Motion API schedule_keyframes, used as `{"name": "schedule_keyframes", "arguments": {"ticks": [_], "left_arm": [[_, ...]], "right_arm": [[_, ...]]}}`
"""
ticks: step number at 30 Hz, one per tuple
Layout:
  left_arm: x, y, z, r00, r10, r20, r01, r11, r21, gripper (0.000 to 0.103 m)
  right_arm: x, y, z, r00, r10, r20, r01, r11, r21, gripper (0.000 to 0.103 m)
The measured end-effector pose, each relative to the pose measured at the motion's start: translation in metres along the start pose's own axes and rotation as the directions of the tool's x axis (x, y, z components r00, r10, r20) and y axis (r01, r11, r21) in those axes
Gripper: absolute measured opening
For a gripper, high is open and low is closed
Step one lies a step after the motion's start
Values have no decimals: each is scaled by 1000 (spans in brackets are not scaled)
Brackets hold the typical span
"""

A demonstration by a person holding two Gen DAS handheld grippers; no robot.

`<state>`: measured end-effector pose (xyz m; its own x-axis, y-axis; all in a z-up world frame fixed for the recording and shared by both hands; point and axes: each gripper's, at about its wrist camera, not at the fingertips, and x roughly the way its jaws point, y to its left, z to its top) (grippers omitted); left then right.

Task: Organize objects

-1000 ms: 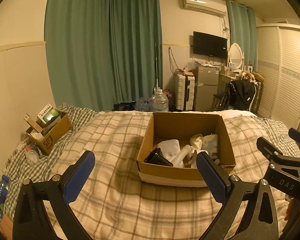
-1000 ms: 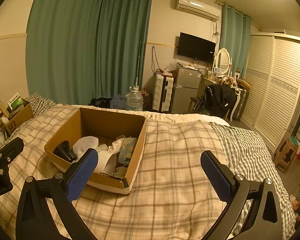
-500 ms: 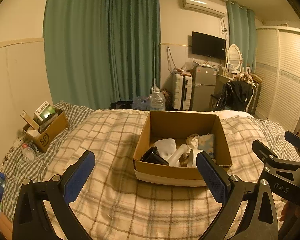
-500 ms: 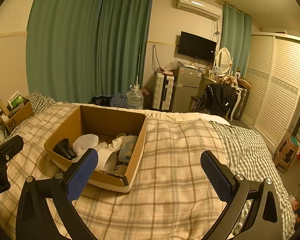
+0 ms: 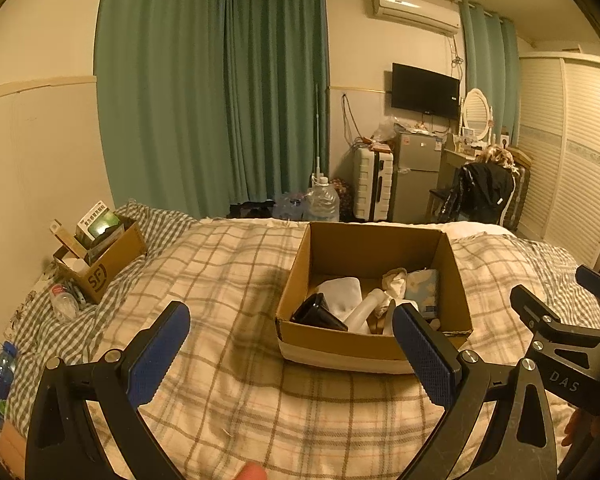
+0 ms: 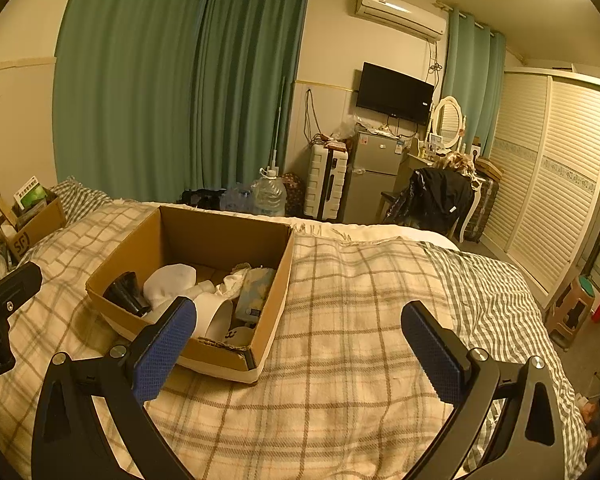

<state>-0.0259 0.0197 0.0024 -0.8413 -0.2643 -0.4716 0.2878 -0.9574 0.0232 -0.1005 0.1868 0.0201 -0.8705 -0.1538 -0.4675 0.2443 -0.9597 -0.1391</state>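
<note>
1. Left gripper (image 5: 290, 350): held above the plaid blanket (image 5: 228, 280), jaws spread wide, nothing between the blue pads.
2. Right gripper (image 6: 300, 344): likewise spread wide and empty, aimed at bare blanket just right of the box.
3. Open cardboard box (image 5: 380, 354): resting on the bed; inside lie a black item (image 5: 318, 314), white cloth (image 5: 340, 292), a white bottle (image 5: 366, 308), a crumpled rag (image 5: 394, 280), a blue floral pouch (image 5: 422, 290) and a white cup (image 6: 218, 316).
4. Stage: undecidable; fits either things gathered and boxed, or a boxful awaiting sorting.
5. Next: no single move settled; any grasp inside calls for lowering past the near wall.
</note>
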Motion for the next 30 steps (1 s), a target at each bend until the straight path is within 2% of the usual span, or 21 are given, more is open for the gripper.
{"name": "schedule_keyframes", "arguments": {"ticks": [25, 30], "left_arm": [[-2, -6, -2, 1000, -2, 7, 2, 1000, 24, 103], [-1, -7, -3, 1000, -20, 7, 20, 1000, 24, 103]], "right_arm": [[0, 2, 0, 1000, -10, 3, 10, 1000, -7, 103], [2, 5, -2, 1000, -6, -2, 6, 1000, -14, 103]]}}
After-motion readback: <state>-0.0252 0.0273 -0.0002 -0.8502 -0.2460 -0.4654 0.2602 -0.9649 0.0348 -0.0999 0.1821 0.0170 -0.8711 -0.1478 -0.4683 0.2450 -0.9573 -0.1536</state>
